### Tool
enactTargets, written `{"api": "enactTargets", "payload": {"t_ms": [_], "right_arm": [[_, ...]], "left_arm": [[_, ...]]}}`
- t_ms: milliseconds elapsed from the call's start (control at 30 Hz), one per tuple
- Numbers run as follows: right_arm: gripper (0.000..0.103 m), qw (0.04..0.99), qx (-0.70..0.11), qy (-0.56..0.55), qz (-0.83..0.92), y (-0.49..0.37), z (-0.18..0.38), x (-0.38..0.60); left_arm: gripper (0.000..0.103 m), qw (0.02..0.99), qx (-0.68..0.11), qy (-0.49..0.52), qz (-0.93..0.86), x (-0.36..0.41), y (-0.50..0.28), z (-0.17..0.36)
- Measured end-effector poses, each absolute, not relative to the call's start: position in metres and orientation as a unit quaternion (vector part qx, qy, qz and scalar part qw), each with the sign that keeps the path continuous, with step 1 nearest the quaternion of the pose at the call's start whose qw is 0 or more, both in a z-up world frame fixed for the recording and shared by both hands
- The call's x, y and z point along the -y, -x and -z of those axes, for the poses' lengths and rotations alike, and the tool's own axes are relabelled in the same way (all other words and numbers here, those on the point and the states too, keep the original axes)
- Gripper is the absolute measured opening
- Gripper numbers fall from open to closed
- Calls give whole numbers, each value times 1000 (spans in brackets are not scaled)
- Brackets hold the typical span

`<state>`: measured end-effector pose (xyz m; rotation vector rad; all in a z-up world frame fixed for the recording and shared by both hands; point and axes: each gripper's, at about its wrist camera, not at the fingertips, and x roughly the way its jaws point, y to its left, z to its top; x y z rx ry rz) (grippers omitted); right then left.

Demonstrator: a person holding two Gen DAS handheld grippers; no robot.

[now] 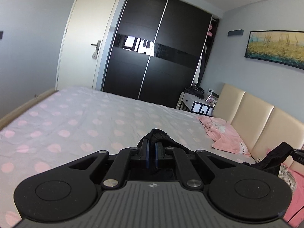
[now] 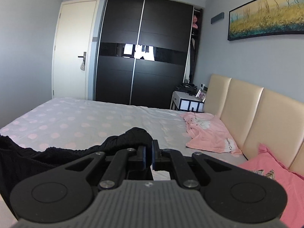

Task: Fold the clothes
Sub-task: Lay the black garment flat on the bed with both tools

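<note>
Black knit garment (image 2: 47,155) between both claws, above bed (image 1: 76,117).

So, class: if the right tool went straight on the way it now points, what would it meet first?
The right tool is shut on the black garment. Straight ahead the way looks free above the polka-dot bed sheet; probably the dark sliding wardrobe comes first, though depth is unclear.

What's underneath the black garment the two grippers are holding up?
Below the black garment lies the polka-dot bedsheet. The left gripper and right gripper hide the patch directly beneath.
</note>
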<state>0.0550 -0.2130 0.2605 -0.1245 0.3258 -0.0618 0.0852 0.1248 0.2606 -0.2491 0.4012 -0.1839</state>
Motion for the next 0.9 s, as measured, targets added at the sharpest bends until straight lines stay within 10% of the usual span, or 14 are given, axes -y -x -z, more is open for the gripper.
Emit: {"api": "enactTargets", "payload": {"t_ms": [533, 900], "right_arm": [[6, 990, -122, 70, -3, -88, -289, 238], [6, 923, -367, 95, -66, -63, -67, 230]], "left_arm": [[4, 971, -131, 170, 102, -121, -94, -252], [4, 893, -393, 217, 32, -152, -57, -32]]}}
